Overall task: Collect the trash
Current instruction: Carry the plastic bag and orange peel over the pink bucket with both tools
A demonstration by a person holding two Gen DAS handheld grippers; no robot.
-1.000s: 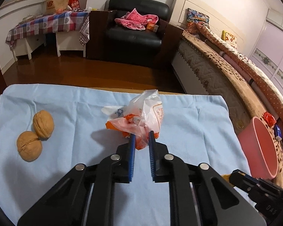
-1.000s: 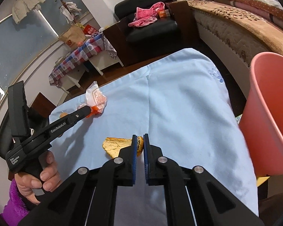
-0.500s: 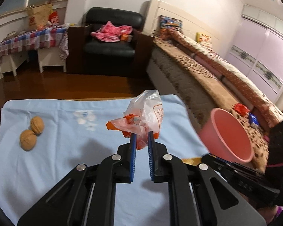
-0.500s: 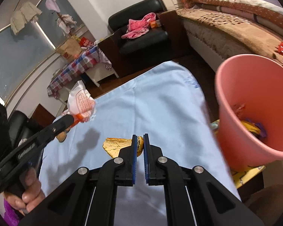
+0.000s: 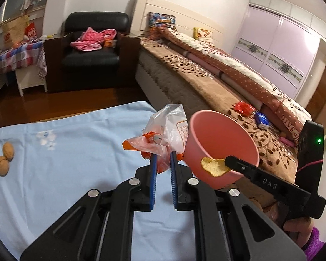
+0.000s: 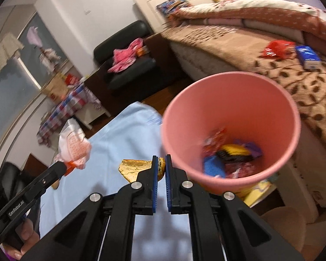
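My left gripper (image 5: 162,157) is shut on a crumpled clear and orange plastic bag (image 5: 163,134) and holds it above the light blue cloth (image 5: 65,169), just left of the pink bin (image 5: 222,145). My right gripper (image 6: 161,158) is shut on a yellow peel piece (image 6: 134,168), held next to the bin's near rim (image 6: 230,126). The peel (image 5: 214,166) and right gripper (image 5: 228,163) also show in the left wrist view. The bag (image 6: 74,146) and left gripper (image 6: 65,167) show in the right wrist view. The bin holds several wrappers (image 6: 230,156).
Two walnuts (image 5: 4,158) lie on the cloth at the left. A bed (image 5: 217,80) with a red wrapper (image 5: 243,107) and a blue pack (image 5: 261,119) runs along the right. A black armchair (image 5: 93,50) and a checked table (image 5: 8,56) stand behind.
Both grippers have moved right toward the pink bin with their loads. The bin now fills much more of both views, and its inside shows.
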